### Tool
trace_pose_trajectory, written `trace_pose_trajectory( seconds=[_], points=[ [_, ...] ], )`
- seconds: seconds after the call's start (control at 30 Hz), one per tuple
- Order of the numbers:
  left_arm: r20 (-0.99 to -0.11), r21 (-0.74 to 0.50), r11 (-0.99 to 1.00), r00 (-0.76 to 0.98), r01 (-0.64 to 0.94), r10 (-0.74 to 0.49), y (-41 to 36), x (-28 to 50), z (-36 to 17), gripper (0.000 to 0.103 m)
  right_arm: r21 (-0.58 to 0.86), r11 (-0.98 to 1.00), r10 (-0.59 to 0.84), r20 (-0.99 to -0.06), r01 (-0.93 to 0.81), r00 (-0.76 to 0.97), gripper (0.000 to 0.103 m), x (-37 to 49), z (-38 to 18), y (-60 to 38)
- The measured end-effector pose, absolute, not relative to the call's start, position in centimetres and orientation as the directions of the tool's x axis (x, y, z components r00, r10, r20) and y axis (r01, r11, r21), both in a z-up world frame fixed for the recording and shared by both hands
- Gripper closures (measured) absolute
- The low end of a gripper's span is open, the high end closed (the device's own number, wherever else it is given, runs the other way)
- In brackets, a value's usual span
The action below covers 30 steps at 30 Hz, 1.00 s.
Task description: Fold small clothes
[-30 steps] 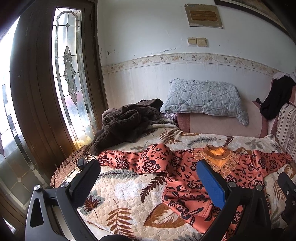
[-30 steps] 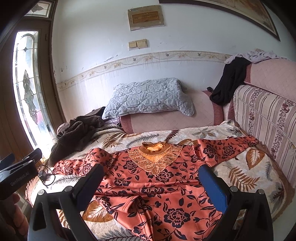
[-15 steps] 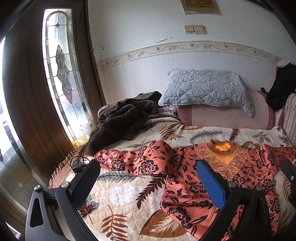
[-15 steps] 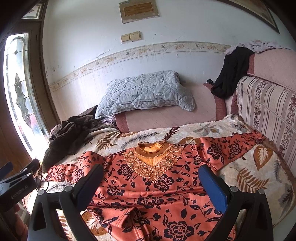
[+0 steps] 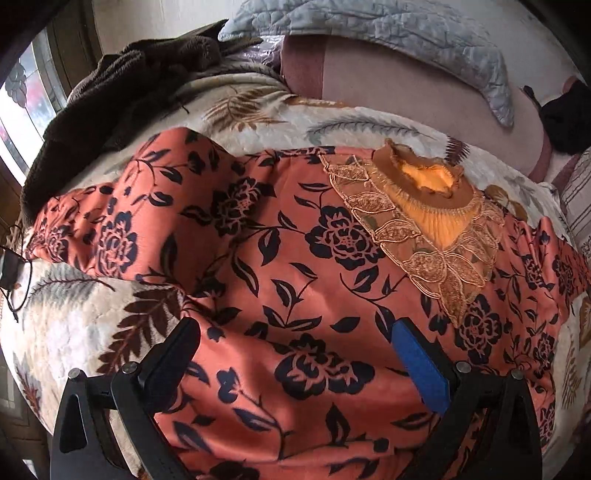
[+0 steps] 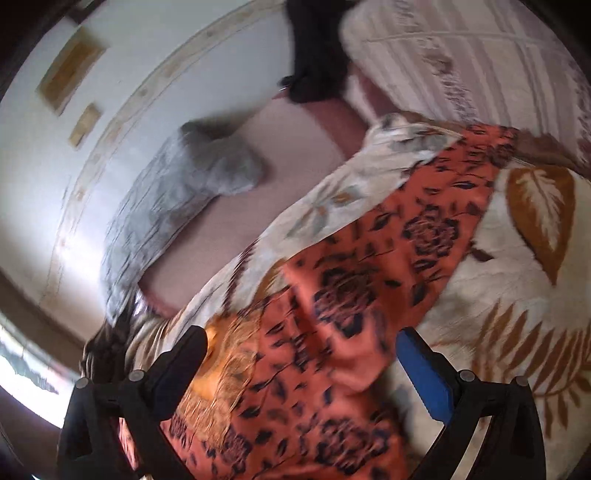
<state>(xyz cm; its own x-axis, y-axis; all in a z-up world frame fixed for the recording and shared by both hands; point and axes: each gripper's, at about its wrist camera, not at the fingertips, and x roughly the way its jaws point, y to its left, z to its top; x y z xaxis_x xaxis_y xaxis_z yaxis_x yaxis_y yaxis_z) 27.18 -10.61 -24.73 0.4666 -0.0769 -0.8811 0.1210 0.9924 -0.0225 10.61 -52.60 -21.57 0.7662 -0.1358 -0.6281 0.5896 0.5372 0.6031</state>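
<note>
An orange-red blouse (image 5: 295,266) with black flowers and a gold lace collar (image 5: 424,221) lies spread face up on the leaf-print bedspread (image 5: 74,325). My left gripper (image 5: 295,339) is open and hovers low over the blouse's left body, below the left sleeve (image 5: 110,221). My right gripper (image 6: 303,350) is open and tilted over the blouse's right shoulder, where the right sleeve (image 6: 424,229) runs away up the bed. The right wrist view is blurred by motion. Neither gripper holds cloth.
A dark brown fleece garment (image 5: 122,85) lies heaped at the far left of the bed. A grey quilted pillow (image 5: 388,33) rests on the pink headboard cushion (image 5: 406,99). A black garment (image 6: 314,48) hangs on the striped sofa back (image 6: 461,55). A black cable (image 5: 14,273) lies at the left edge.
Both grippers have dropped down and moved in close over the blouse. The right gripper has also rolled and swung toward the right sleeve. Both stay open.
</note>
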Motion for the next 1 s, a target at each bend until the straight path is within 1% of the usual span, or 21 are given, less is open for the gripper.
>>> trace_pose_trajectory(
  seconds=[0.07,0.17,0.23,0.27,0.3,0.33,0.4,0.47,0.57,0.63,0.7,0.73,0.8,0.83,0.93,1.0],
  points=[
    [-0.859,-0.016,0.994,0.507,0.112,-0.071,-10.5,27.5,-25.9,0.000,0.639,0.439,-0.199,-0.617,0.632,0.762,0.000,9.7,-23.1,-57.5],
    [-0.839,-0.025,0.992,0.537,0.120,-0.086,-10.3,27.6,-26.6,0.000,0.658,0.366,-0.295,-0.589,0.658,0.752,0.000,7.9,-24.3,-64.0],
    [-0.823,-0.006,0.992,0.562,0.125,-0.076,-10.2,27.7,-26.4,0.000,0.715,0.284,-0.320,-0.558,0.639,0.766,0.001,6.9,-25.8,-67.6],
    [-0.811,0.010,0.992,0.581,0.126,-0.065,-10.2,27.7,-26.3,0.000,0.735,0.240,-0.319,-0.557,0.634,0.767,0.006,6.8,-26.7,-69.3],
    [-0.804,0.025,0.992,0.592,0.127,-0.055,-10.1,27.9,-26.3,0.000,0.744,0.202,-0.319,-0.565,0.637,0.761,0.014,6.8,-27.6,-70.8],
    [-0.804,0.030,0.991,0.592,0.131,-0.054,-10.1,28.0,-26.3,0.000,0.750,0.174,-0.328,-0.567,0.638,0.756,0.016,6.7,-28.4,-72.0],
    [-0.806,0.022,0.989,0.588,0.144,-0.068,-10.0,28.6,-26.5,0.000,0.744,0.128,-0.368,-0.579,0.656,0.728,0.026,6.7,-29.6,-74.2],
    [-0.796,0.042,0.988,0.603,0.146,-0.056,-10.3,29.1,-26.7,0.000,0.747,0.110,-0.363,-0.584,0.656,0.726,0.030,7.3,-30.7,-76.2],
    [-0.786,0.077,0.983,0.616,0.166,-0.042,-11.1,29.2,-26.9,0.000,0.762,0.115,-0.380,-0.560,0.638,0.737,0.032,8.0,-31.3,-78.3],
    [-0.776,0.108,0.978,0.630,0.180,-0.030,-11.7,29.0,-26.9,0.000,0.745,0.114,-0.394,-0.574,0.657,0.718,0.047,8.7,-31.8,-79.2],
    [-0.765,0.132,0.972,0.644,0.193,-0.024,-12.2,28.8,-26.9,0.000,0.729,0.107,-0.399,-0.592,0.677,0.700,0.086,9.1,-33.0,-79.6],
    [-0.757,0.140,0.970,0.653,0.197,-0.023,-12.4,28.7,-26.7,0.000,0.716,0.114,-0.414,-0.596,0.688,0.689,0.091,9.1,-33.2,-79.5],
    [-0.743,0.145,0.970,0.668,0.194,-0.022,-12.5,28.6,-26.2,0.000,0.735,0.126,-0.414,-0.572,0.667,0.708,0.093,9.2,-32.5,-79.2],
    [-0.736,0.146,0.971,0.677,0.187,-0.020,-12.5,28.5,-25.9,0.000,0.761,0.152,-0.411,-0.532,0.631,0.741,0.094,9.4,-31.6,-78.7],
    [-0.715,0.133,0.978,0.699,0.163,-0.019,-11.8,28.4,-24.7,0.000,0.769,0.284,-0.388,-0.453,0.572,0.803,0.094,11.4,-26.5,-75.7],
    [-0.702,0.113,0.984,0.712,0.140,-0.020,-10.8,28.3,-23.7,0.000,0.784,0.373,-0.322,-0.392,0.497,0.861,0.094,13.2,-22.7,-72.3]
  ],
)
